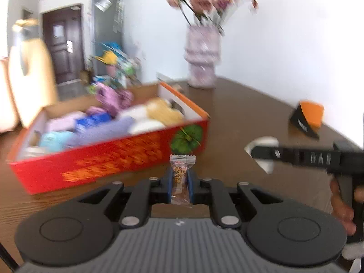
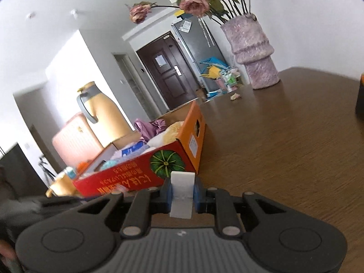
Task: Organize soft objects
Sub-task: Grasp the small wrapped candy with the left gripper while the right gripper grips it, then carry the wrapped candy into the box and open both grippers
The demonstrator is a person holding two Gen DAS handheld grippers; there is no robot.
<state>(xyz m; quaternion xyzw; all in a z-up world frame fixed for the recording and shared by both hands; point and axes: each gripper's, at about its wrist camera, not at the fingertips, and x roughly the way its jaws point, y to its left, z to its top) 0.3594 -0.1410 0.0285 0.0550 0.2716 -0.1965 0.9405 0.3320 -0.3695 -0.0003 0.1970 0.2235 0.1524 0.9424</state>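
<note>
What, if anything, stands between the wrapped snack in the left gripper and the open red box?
Nothing visible does. The left gripper is shut on the wrapped snack, just short of the red box. Only the box's near wall lies between; its top is open, though already well filled with soft items.

A purple vase [image 2: 254,52] of dried flowers [image 2: 193,2] is standing near the wooden table's [image 2: 284,141] far edge, beside the wall.

I am seeing both wrist cameras looking forward, low over the table [image 1: 238,118], close to the red box [image 1: 109,159]. The left view is facing its long side; the right view is tilting. Both are sharing box, vase [image 2: 252,50] and door [image 2: 166,68].
</note>
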